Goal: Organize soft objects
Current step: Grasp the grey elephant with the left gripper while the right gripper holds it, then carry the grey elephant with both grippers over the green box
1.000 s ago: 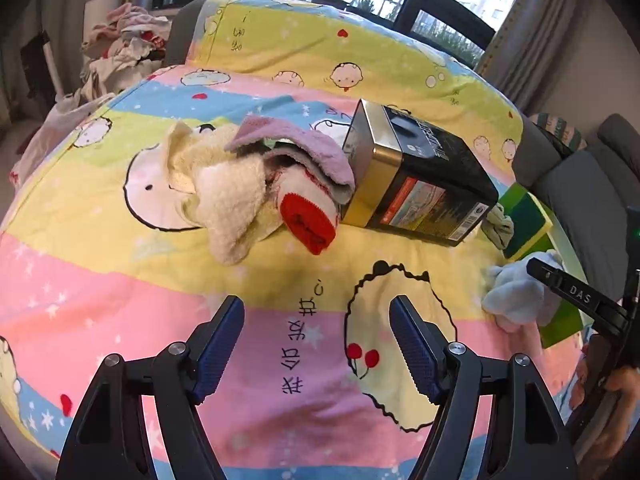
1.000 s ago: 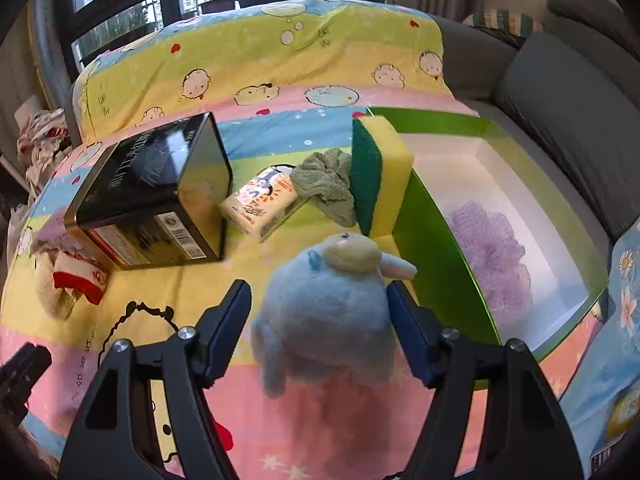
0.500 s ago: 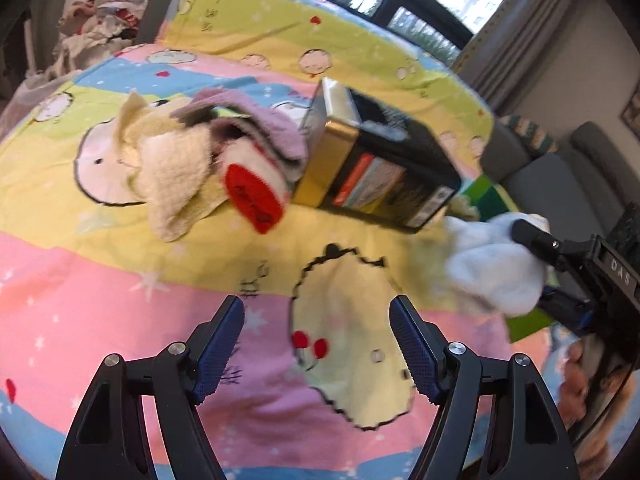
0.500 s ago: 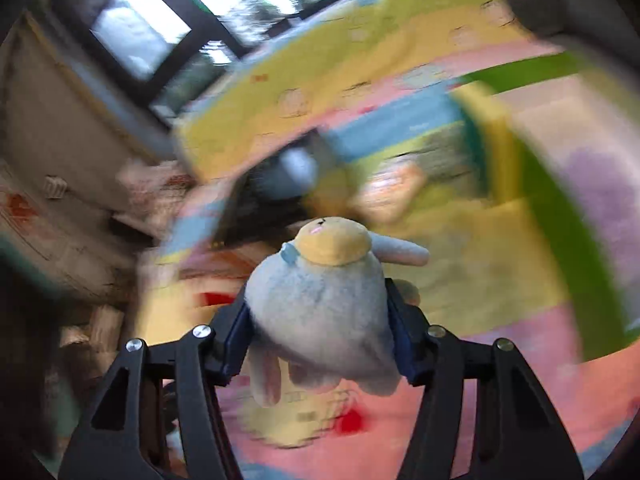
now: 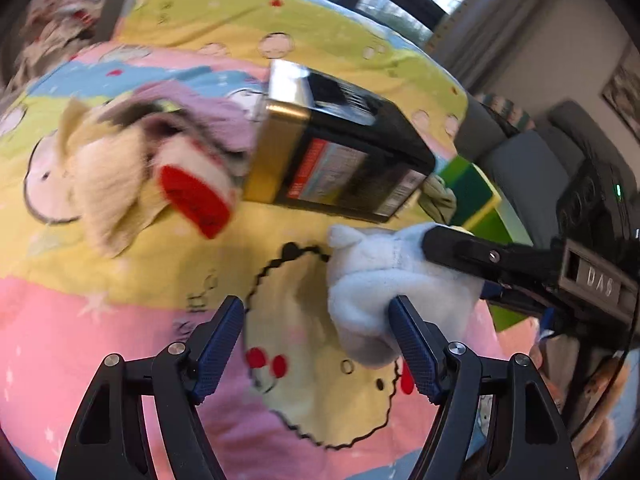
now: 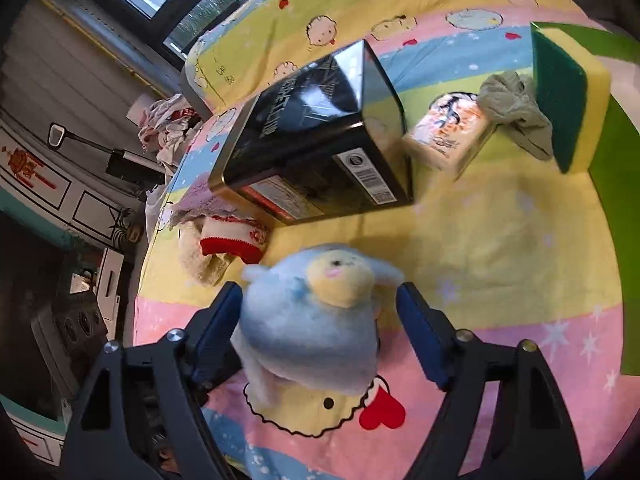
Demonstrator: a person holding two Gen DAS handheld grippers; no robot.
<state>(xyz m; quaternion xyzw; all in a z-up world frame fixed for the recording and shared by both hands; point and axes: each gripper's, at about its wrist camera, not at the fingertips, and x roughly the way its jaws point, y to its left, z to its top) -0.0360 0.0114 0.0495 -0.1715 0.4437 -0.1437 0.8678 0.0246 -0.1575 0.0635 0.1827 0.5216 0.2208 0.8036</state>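
We read this as early in the sort. The plush toy (image 6: 316, 320) lies on the cartoon bedsheet (image 6: 500, 240), between the fingers of the right claw (image 6: 320, 320), whose jaws are opening; the right-hand pad stands clear of the plush, the left-hand pad looks close to or touching its side, we cannot tell which. So the toy looks set down in front of the black tin (image 6: 316, 136), not in the green box (image 6: 612, 220) at the right edge.

The left claw (image 5: 316, 344) is wide and empty; in its own view the toy's near side sits just behind its right finger, contact unclear.

Still loose on the bedsheet:
- sock pile (image 6: 224, 232) (cream, lilac, red-cuffed), touching the tin's open end
- crumpled grey-green cloth (image 6: 516, 112), against the sponge
- green-and-yellow sponge (image 6: 568, 92), on edge beside the box wall
- small printed pack (image 6: 448, 136), just beside the cloth

We judge nearly everything is left to do; the box interior is not visible here.

Toy pose: its yellow face with a pink spot points away from the right wrist camera, towards the tin, ears out to both sides. Its long axis runs along the claw's pointing line, head far, rump near.
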